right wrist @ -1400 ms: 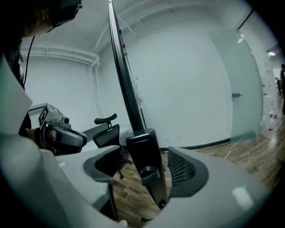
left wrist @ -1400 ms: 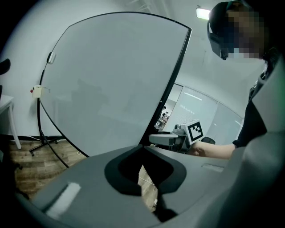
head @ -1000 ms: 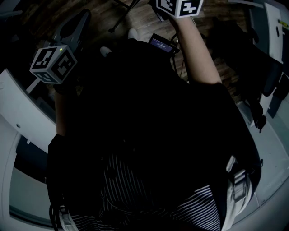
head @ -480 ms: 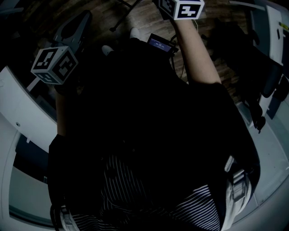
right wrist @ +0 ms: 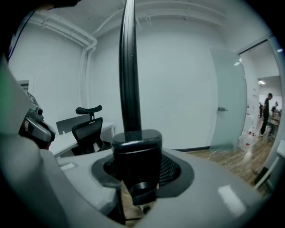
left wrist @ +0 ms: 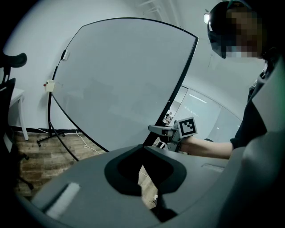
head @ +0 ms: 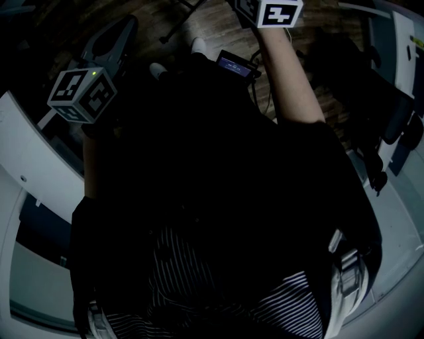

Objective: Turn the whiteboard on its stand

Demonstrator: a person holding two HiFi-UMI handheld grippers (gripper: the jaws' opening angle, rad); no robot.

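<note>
The whiteboard (left wrist: 124, 84), a large pale panel in a thin black frame, stands tilted on its black stand in the left gripper view. My right gripper (left wrist: 160, 130) holds its right edge. In the right gripper view the frame bar (right wrist: 129, 67) rises straight up, and the right gripper (right wrist: 135, 133) is shut on a black round fitting (right wrist: 136, 156) at the bar's foot. My left gripper (left wrist: 142, 149) hangs back from the board, jaw tips together and nothing between them. The head view shows mostly a dark shirt, the left gripper (head: 124, 23) and the right gripper's marker cube (head: 277, 12).
The stand's thin black legs (left wrist: 53, 133) spread over a wood floor with a white cable. A black office chair (right wrist: 87, 127) and a desk stand at the left, a glass door (right wrist: 229, 98) at the right. A person (right wrist: 267, 111) stands far off.
Both marker cubes have drifted slightly up and to the right in the head view. Nothing else visibly differs.
</note>
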